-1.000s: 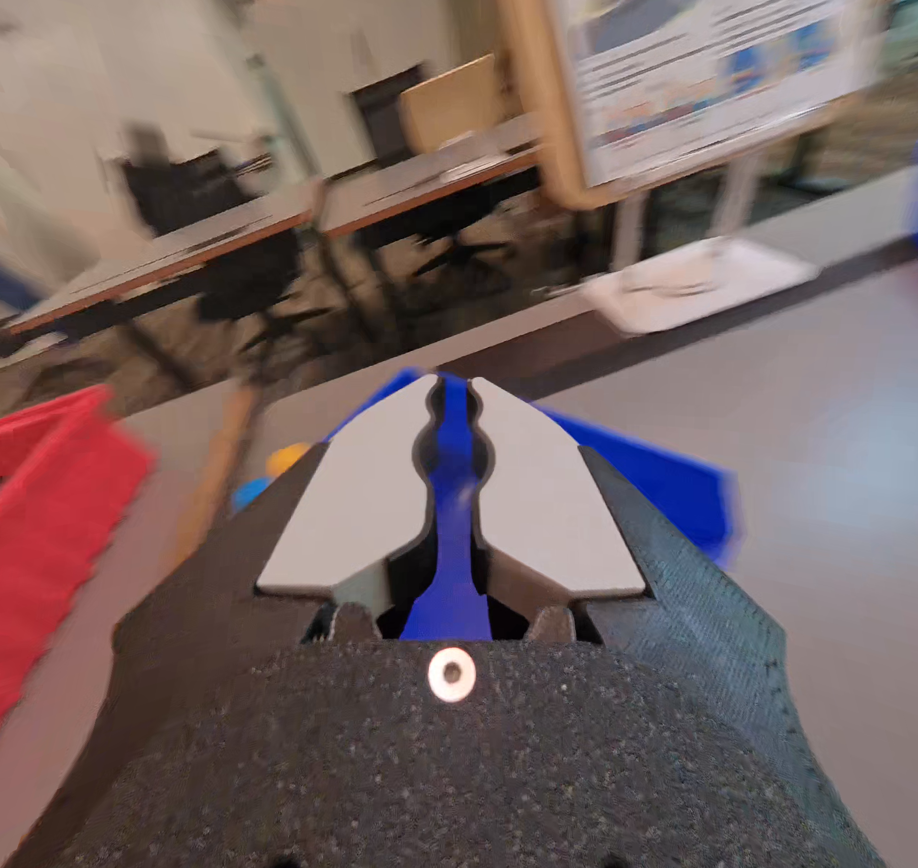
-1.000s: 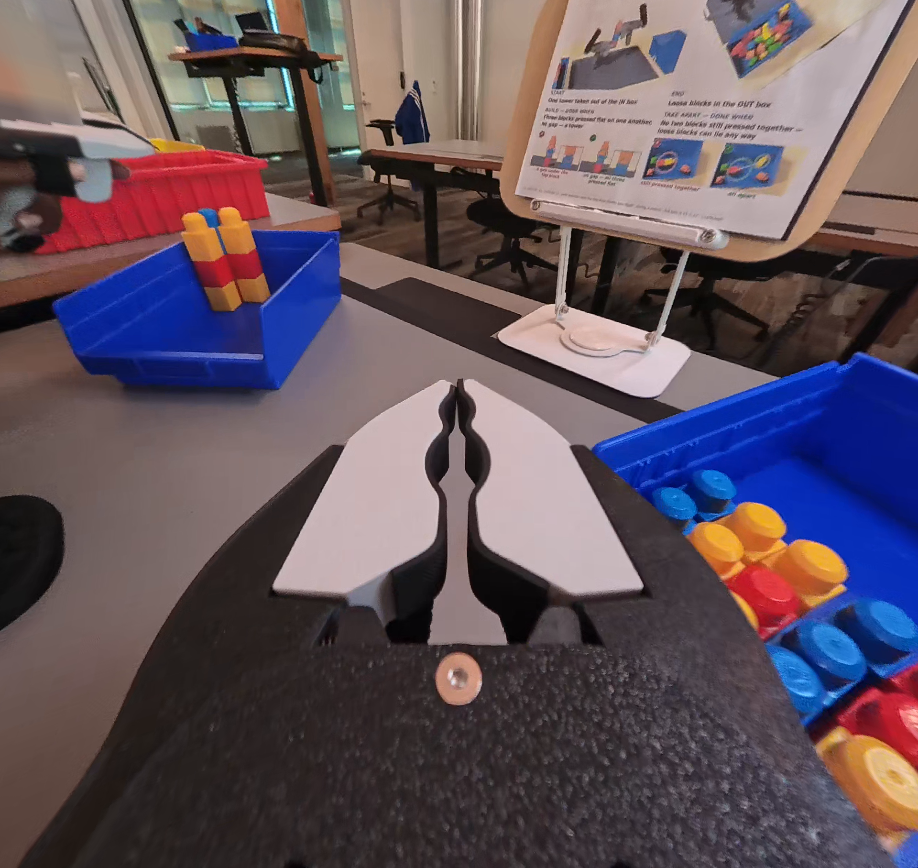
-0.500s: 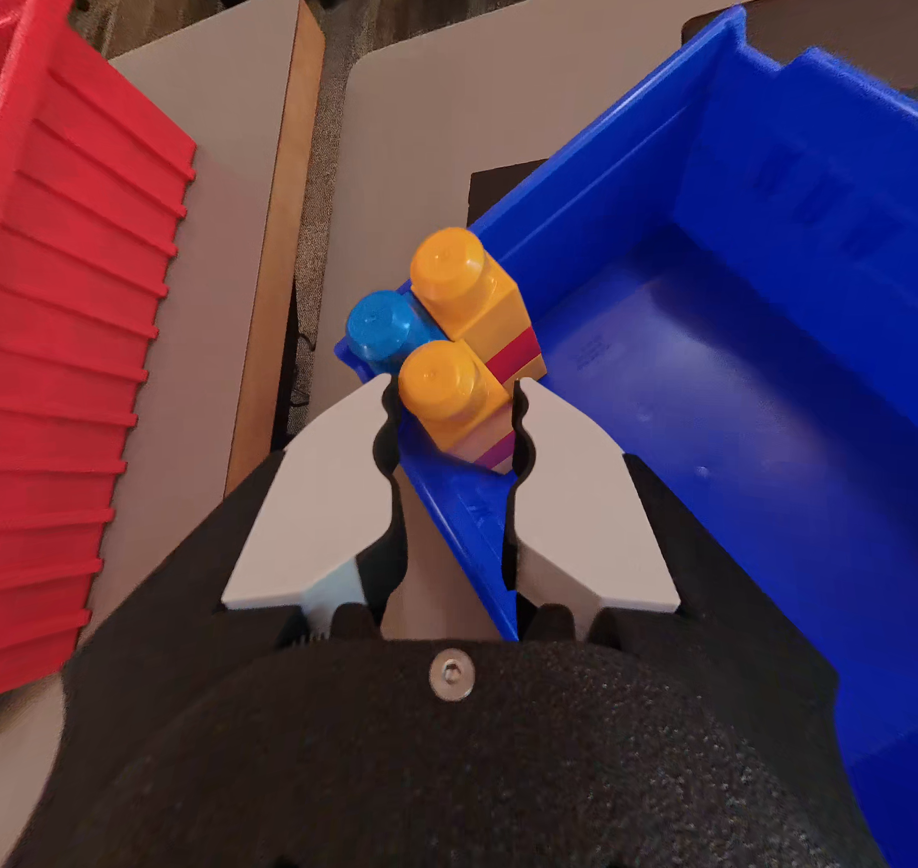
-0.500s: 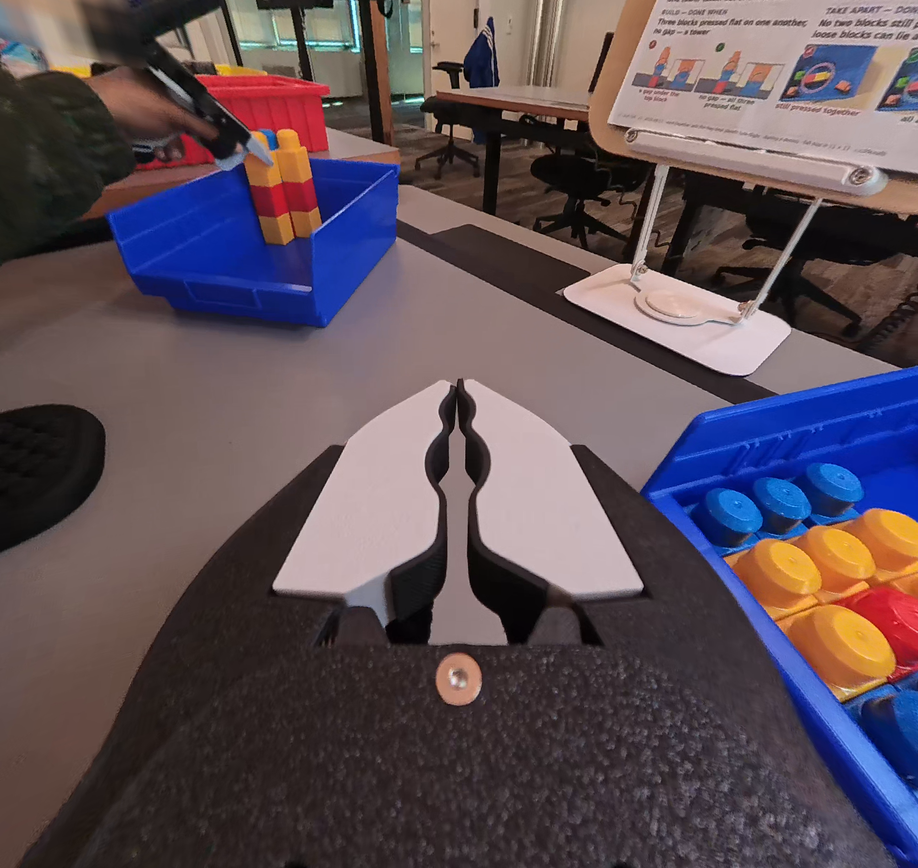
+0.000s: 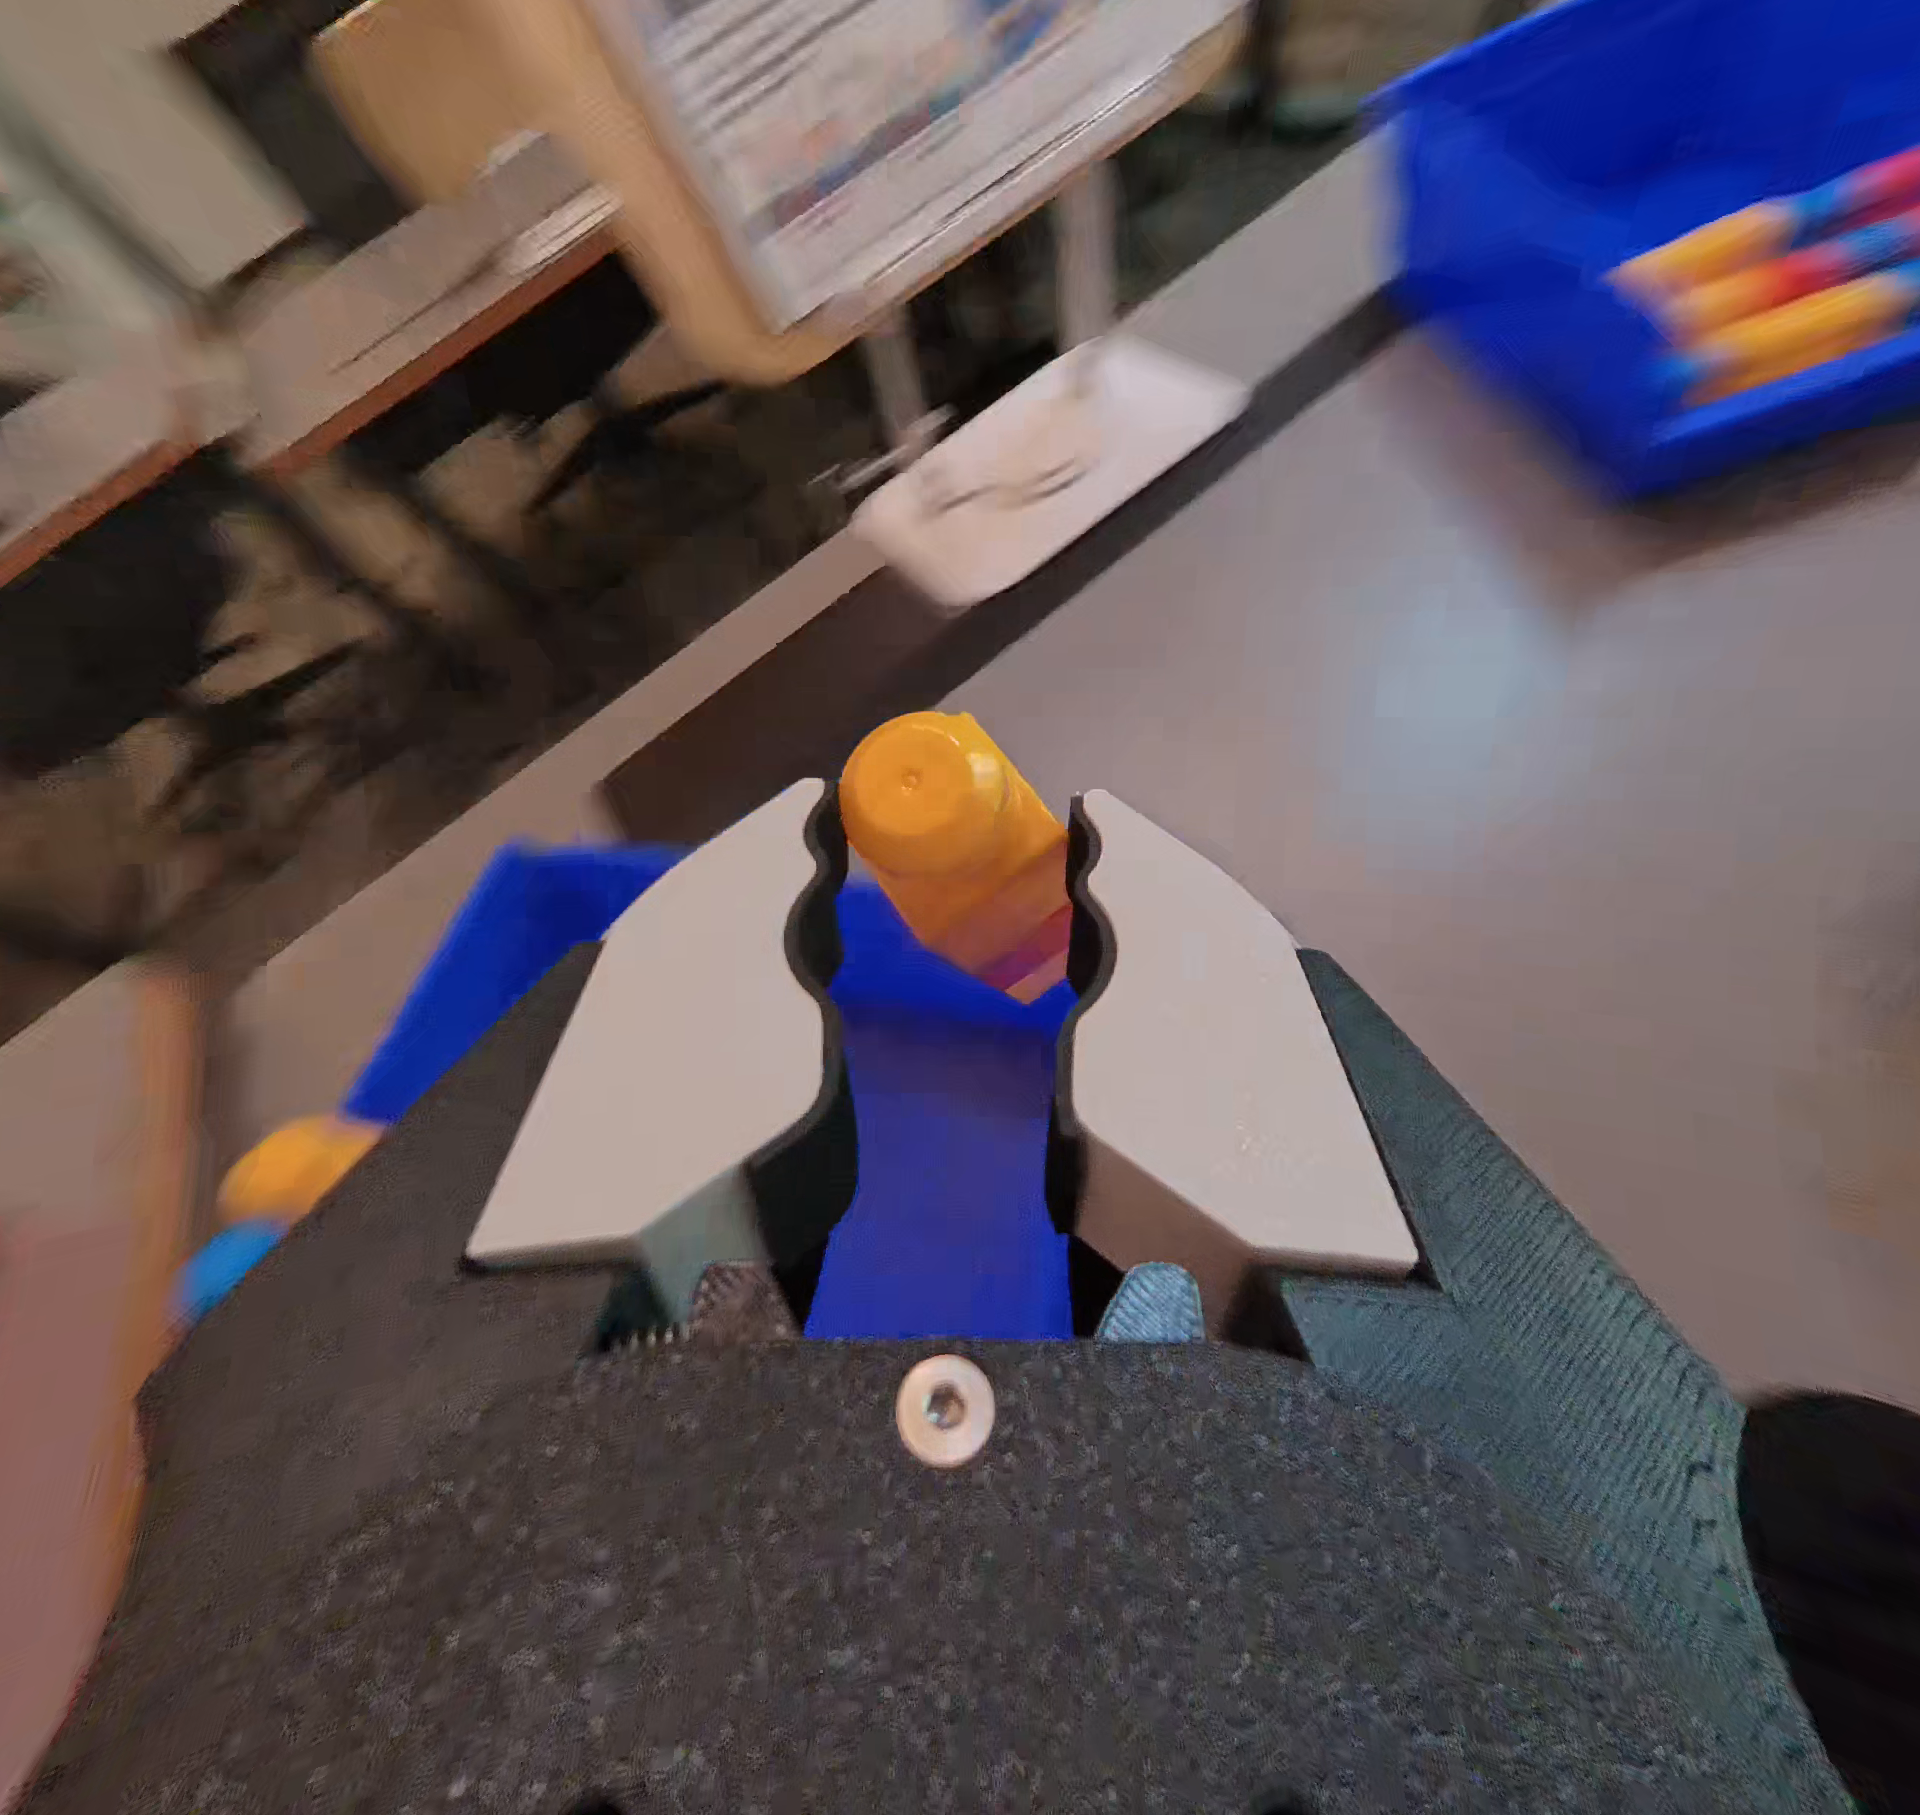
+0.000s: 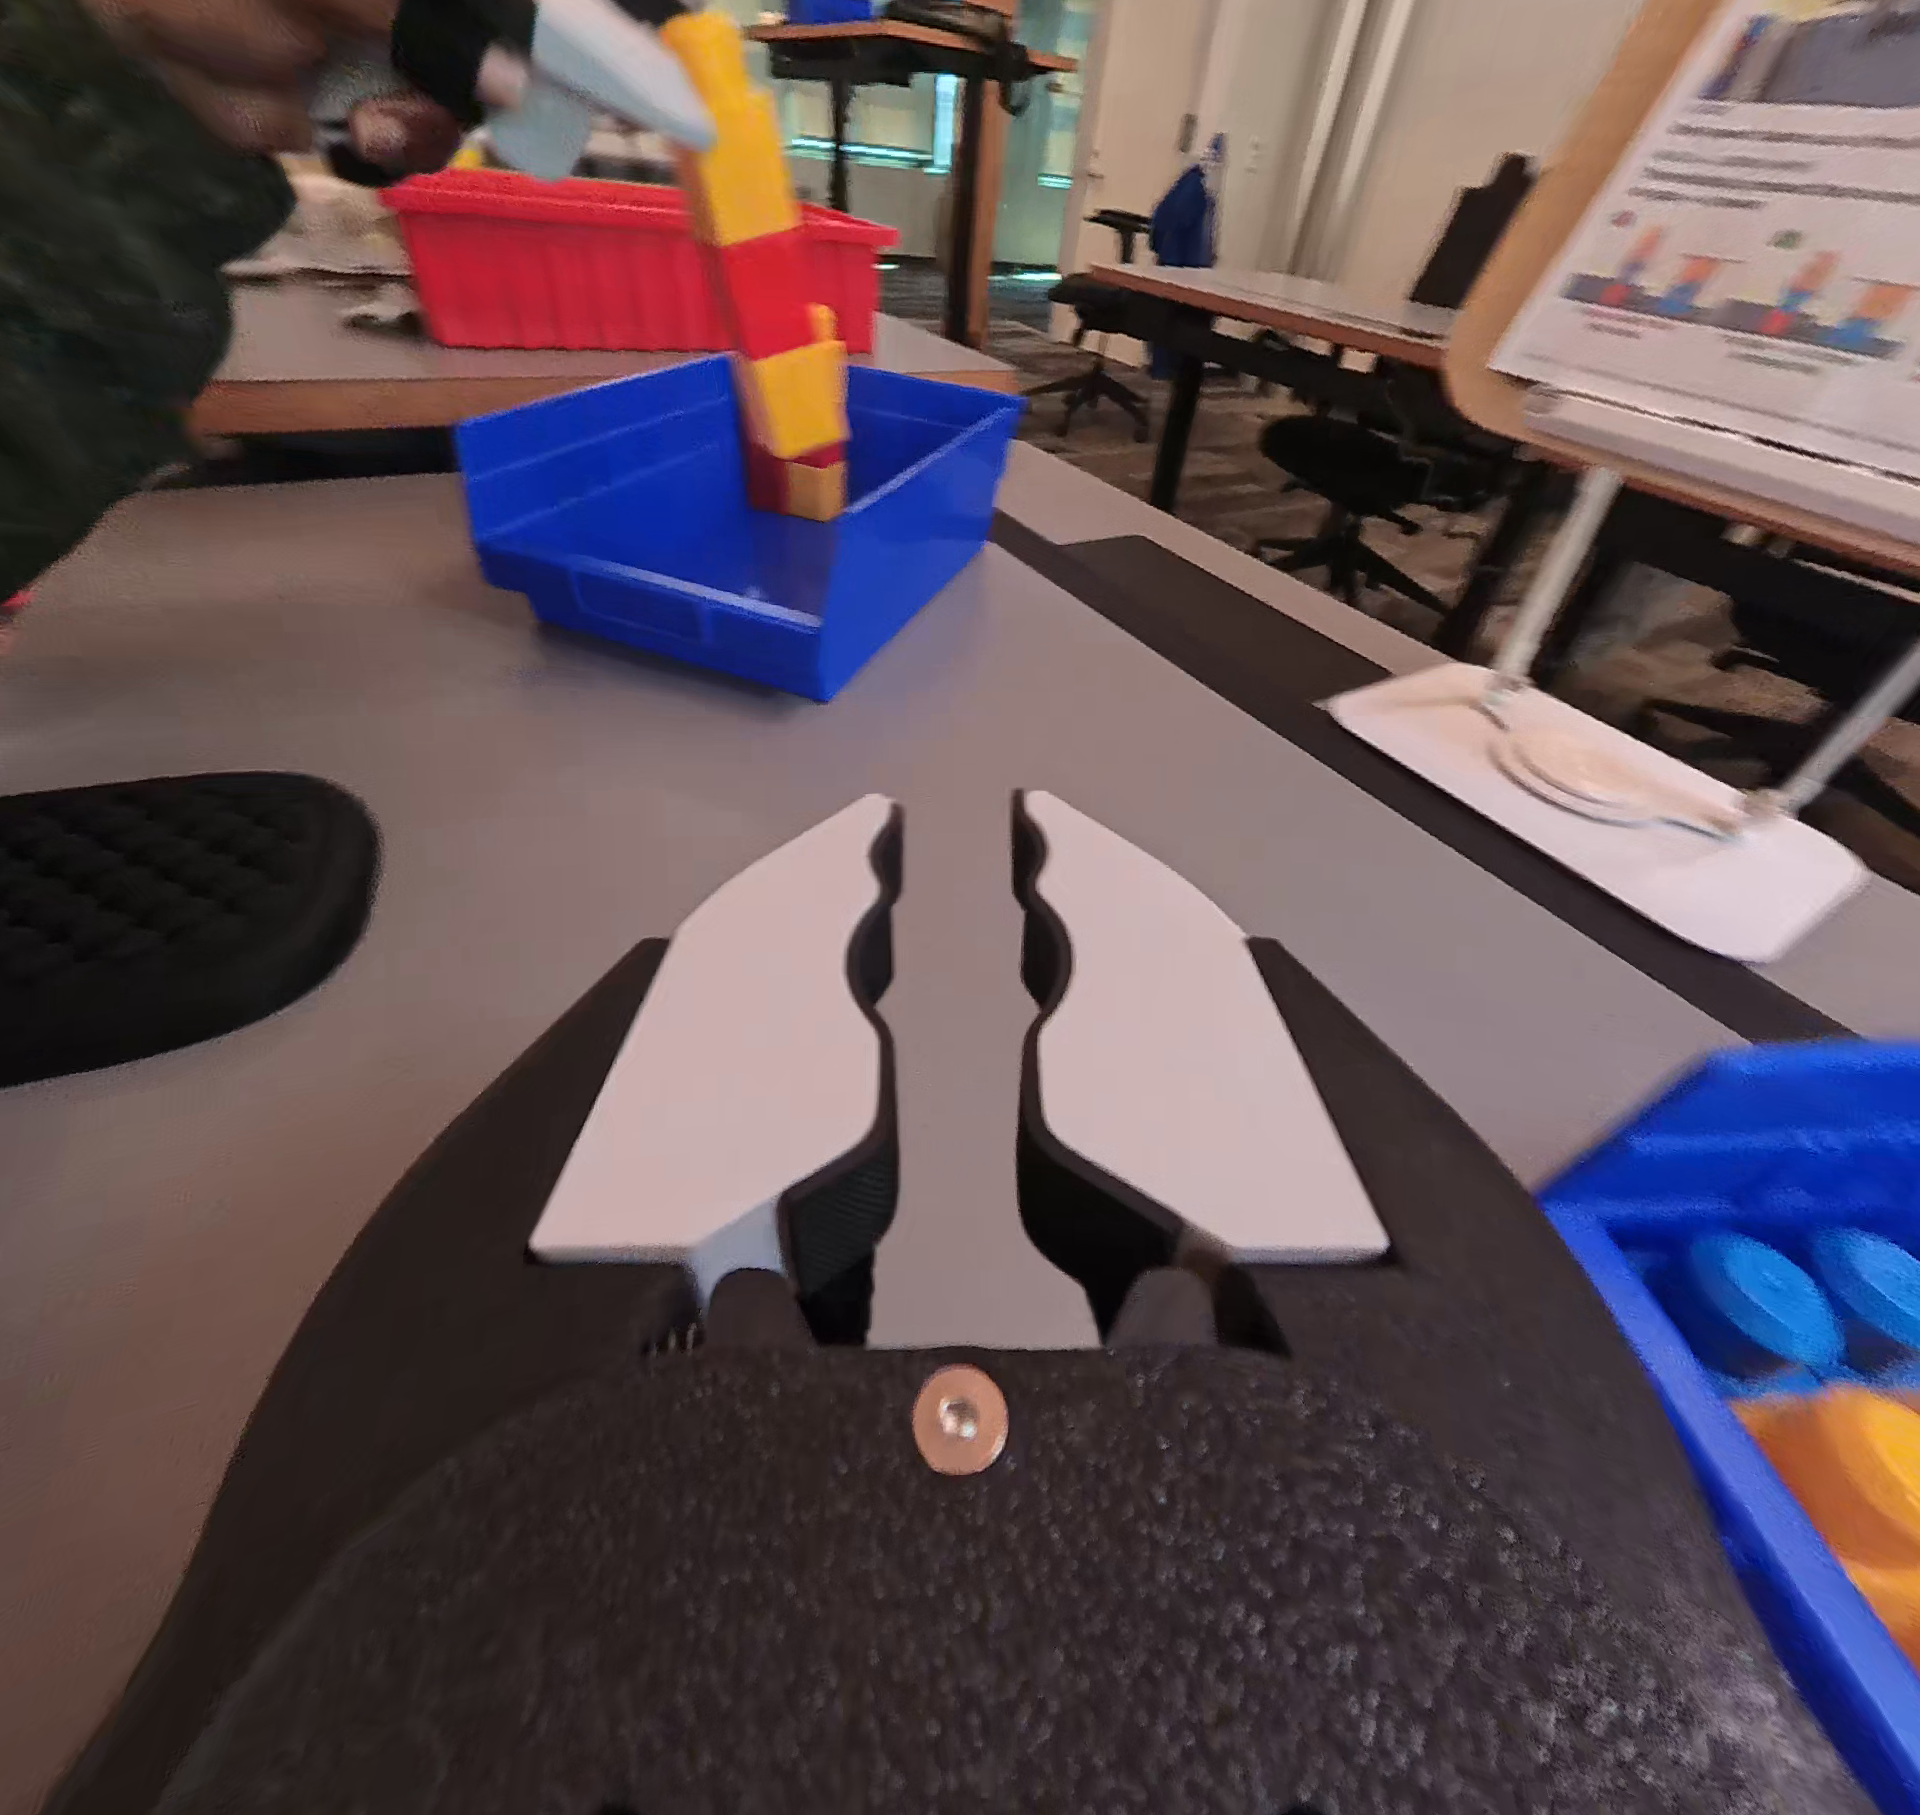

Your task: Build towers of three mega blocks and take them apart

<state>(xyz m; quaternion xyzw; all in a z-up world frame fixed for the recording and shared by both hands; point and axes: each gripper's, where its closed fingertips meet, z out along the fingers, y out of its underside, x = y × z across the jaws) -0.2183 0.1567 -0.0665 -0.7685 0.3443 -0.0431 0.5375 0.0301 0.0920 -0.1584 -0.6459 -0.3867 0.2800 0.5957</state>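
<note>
Near bin sits on table, far left. Tower hangs tilted above it, held in left gripper. Another tower stands inside. Mat lies left, instruction stand right, block-filled bin nearest right.

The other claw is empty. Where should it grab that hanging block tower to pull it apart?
Probably the bottom yellow block, from the side, squeezing its flat faces. The left claw already pinches the tower at the top, so its lower end hangs free above the blue bin. The right claw is open.
</note>
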